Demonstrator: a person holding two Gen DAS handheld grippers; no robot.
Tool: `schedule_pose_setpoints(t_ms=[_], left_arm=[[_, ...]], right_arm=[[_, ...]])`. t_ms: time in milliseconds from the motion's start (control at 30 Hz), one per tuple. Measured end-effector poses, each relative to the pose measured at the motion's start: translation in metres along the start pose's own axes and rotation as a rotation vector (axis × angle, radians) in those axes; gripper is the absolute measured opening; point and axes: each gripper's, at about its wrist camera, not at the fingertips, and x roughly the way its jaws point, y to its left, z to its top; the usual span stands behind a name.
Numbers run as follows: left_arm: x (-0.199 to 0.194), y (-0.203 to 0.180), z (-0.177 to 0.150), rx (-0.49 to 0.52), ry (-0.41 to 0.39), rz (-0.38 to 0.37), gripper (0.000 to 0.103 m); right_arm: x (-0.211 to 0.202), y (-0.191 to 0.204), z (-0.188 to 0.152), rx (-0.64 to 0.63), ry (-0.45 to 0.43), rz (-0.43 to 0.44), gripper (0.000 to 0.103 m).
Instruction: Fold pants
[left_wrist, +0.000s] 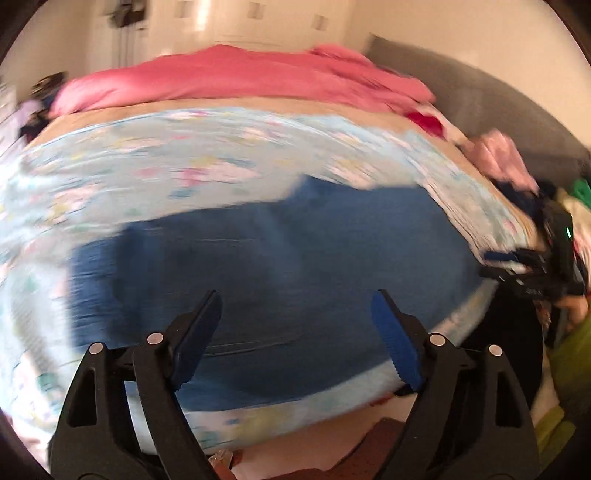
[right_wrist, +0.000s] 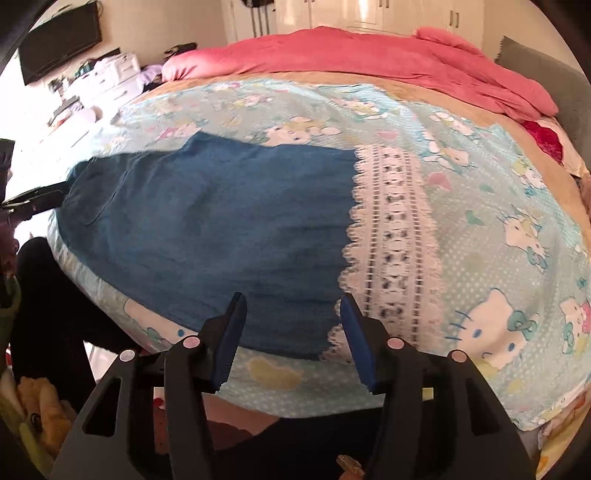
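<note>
Blue denim pants (right_wrist: 207, 221) with a white lace cuff (right_wrist: 391, 236) lie flat on the cartoon-print sheet (right_wrist: 498, 206) of a bed. My right gripper (right_wrist: 293, 299) is open and empty, hovering over the near edge of the pants beside the lace cuff. My left gripper (left_wrist: 295, 295) is open and empty above the pants (left_wrist: 288, 258) near their waist end; that view is motion-blurred. The right gripper (left_wrist: 517, 266) shows at the right edge of the left wrist view. The left gripper (right_wrist: 33, 199) shows at the left edge of the right wrist view.
A pink quilt (right_wrist: 369, 55) is bunched along the far side of the bed. A grey headboard (right_wrist: 554, 74) stands at the right. A pile of clothes (left_wrist: 509, 162) lies at the bed's right end. White drawers (right_wrist: 110, 74) and a dark TV (right_wrist: 59, 40) stand far left.
</note>
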Motion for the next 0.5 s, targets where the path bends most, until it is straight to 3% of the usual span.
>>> schedule_pose_setpoints(t_ms=[100, 200, 333, 500], left_arm=[[0.028, -0.024, -0.005, 0.092, 0.068, 0.007, 0.079], [0.058, -0.019, -0.02, 0.094, 0.157, 0.048, 0.08], [0.05, -0.017, -0.014, 0.076, 0.125, 0.028, 0.08], [0.036, -0.006, 0.025, 0.013, 0.052, -0.045, 0.08]], right_arm=[[0.016, 0.002, -0.005, 0.01, 0.066, -0.008, 0.057], [0.021, 0.005, -0.007, 0.003, 0.079, -0.009, 0.062], [0.015, 0.006, -0.004, 0.01, 0.053, 0.029, 0.067], [-0.017, -0.023, 0.024, 0.094, -0.12, 0.022, 0.067]])
